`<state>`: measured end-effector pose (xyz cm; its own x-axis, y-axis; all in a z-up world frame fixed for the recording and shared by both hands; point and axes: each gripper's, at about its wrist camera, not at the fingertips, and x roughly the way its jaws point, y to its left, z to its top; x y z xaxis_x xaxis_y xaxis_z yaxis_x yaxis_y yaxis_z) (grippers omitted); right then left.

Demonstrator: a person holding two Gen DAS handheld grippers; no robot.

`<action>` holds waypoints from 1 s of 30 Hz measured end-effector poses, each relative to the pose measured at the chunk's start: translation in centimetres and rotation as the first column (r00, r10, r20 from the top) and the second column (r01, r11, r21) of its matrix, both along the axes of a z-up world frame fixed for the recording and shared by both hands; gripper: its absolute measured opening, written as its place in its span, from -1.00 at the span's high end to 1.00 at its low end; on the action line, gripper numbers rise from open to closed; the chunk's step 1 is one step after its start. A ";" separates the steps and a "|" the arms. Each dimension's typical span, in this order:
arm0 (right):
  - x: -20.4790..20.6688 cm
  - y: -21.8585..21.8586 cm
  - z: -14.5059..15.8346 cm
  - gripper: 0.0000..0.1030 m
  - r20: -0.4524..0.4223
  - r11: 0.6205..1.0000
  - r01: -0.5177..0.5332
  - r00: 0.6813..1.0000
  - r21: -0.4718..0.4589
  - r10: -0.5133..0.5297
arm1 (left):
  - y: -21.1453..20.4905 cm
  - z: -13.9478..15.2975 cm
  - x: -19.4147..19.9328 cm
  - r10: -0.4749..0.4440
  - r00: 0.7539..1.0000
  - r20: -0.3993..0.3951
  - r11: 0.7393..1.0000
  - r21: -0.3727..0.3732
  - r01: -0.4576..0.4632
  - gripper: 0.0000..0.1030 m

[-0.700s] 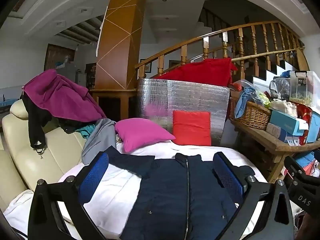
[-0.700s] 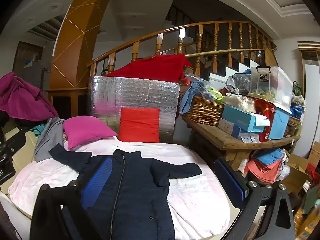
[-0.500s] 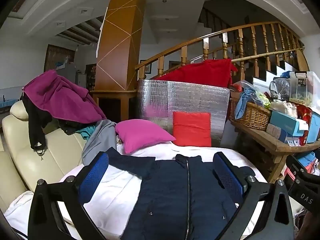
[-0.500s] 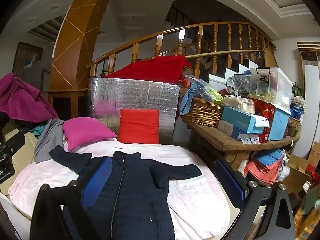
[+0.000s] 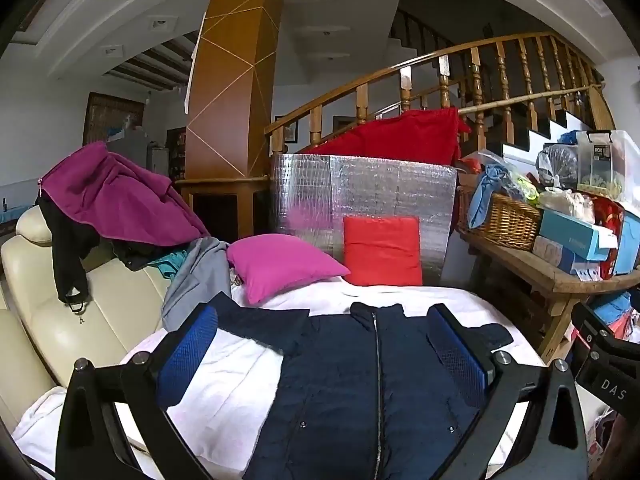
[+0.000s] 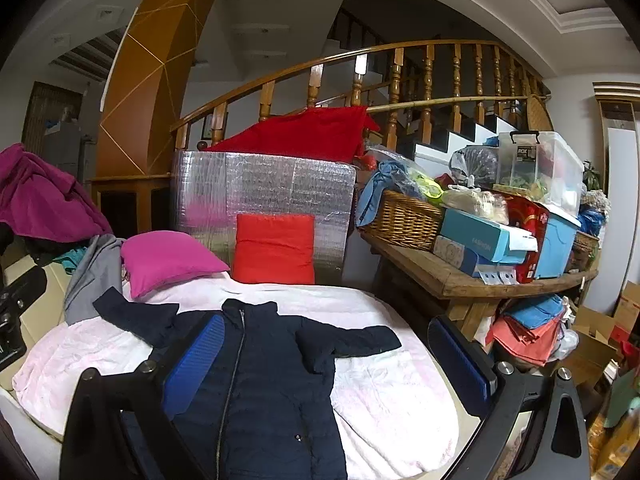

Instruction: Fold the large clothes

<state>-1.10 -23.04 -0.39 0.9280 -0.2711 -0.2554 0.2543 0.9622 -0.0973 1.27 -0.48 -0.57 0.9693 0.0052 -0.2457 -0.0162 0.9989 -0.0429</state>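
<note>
A dark navy zip-up jacket [image 5: 360, 380] [image 6: 260, 368] lies flat, front up, on a pale pink blanket [image 5: 224, 384] [image 6: 384, 392], sleeves spread to both sides. My left gripper [image 5: 320, 344] hovers above the jacket's chest, wide open, its blue pads [image 5: 188, 356] holding nothing. My right gripper [image 6: 324, 356] also stands open over the jacket's right side and sleeve [image 6: 352, 340], apart from the cloth. The right gripper's body [image 5: 604, 364] shows at the left view's right edge.
A magenta pillow [image 5: 280, 264] and a red cushion [image 5: 382, 250] lean at the blanket's far end against a silver foil panel [image 5: 372, 192]. A cream sofa [image 5: 60, 312] with piled clothes [image 5: 116, 196] is left. A cluttered wooden bench [image 6: 480, 280] stands right.
</note>
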 end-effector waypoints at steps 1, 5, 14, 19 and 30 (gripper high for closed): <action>0.1 -0.1 -0.1 -1.00 -0.003 1.000 0.000 1.000 0.001 0.000 | -0.1 -0.1 0.1 -0.002 1.000 -0.002 1.000 0.000 0.002 -1.00; 0.5 -0.2 -0.3 -1.00 -0.010 1.000 0.001 1.000 -0.001 -0.001 | -0.3 -0.2 0.5 -0.001 1.000 -0.011 1.000 0.000 0.001 -1.00; 1.7 -0.7 -0.9 -1.00 -0.023 1.000 0.007 1.000 -0.005 -0.007 | -0.5 -0.5 1.4 -0.008 1.000 -0.020 1.000 0.007 0.008 -1.00; 3.0 -1.0 -1.1 -1.00 -0.035 1.000 0.014 0.999 -0.010 -0.015 | -0.9 -0.7 2.5 -0.007 1.000 -0.028 1.000 0.009 0.007 -1.00; 7.0 -2.0 -2.1 -1.00 -0.064 1.000 0.026 0.998 -0.008 -0.026 | -2.2 -1.3 5.6 0.006 0.999 -0.045 0.999 0.048 -0.004 -1.00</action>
<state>5.90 -25.05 -2.46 0.9025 -0.2966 -0.3123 0.2721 0.9547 -0.1206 6.86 -2.68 -1.91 0.9573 0.0229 -0.2883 -0.0222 0.9997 0.0058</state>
